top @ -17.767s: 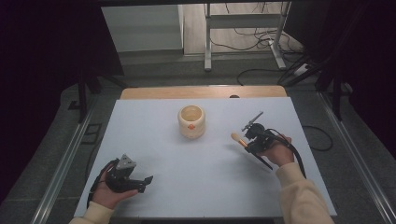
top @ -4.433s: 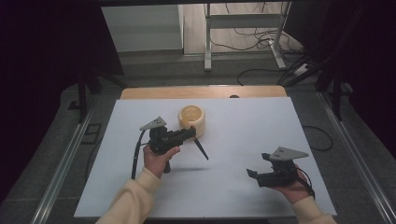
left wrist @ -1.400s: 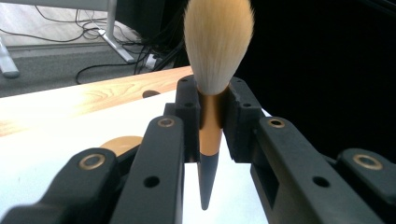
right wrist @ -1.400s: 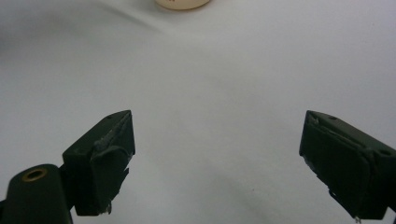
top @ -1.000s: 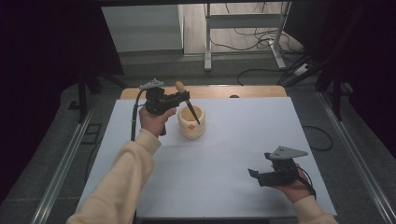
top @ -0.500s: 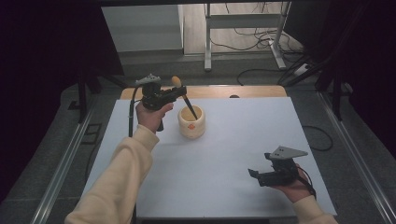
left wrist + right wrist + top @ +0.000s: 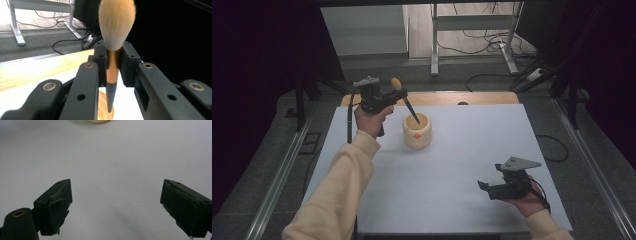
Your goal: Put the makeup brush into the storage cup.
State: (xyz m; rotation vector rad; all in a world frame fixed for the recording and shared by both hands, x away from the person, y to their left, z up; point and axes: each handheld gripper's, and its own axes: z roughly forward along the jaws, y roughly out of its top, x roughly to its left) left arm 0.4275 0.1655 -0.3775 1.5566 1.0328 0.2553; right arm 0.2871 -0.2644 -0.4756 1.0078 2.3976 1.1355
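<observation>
Here the left hand-held gripper [image 7: 388, 97] hung above and just to the left of a small wooden cup [image 7: 417, 130], which stood on the white table [image 7: 452, 200] toward its far edge. Its jaws were pinched on a makeup brush [image 7: 403, 99], gripping the copper-coloured collar just below the bristles. In the left gripper view the brush [image 7: 113, 47] stood upright between the jaws, its pale tuft on top and its dark pointed handle tapering downward, with the cup [image 7: 105, 107] partly showing beneath the tip.

From the high view the brush's long axis slanted: bristles up and away from the cup, handle tip angled down toward the cup's open mouth. The tip seemed to sit at or just over the rim; I could not tell whether it had entered. So the cup lay directly below the handle's end, and a short descent along that slanted line looked like all that remained.

The right hand-held gripper [image 7: 507, 186] rested well apart from the cup, near the table's near right corner, its jaws spread wide and holding nothing. The left hand was plainly the nearer one.
</observation>
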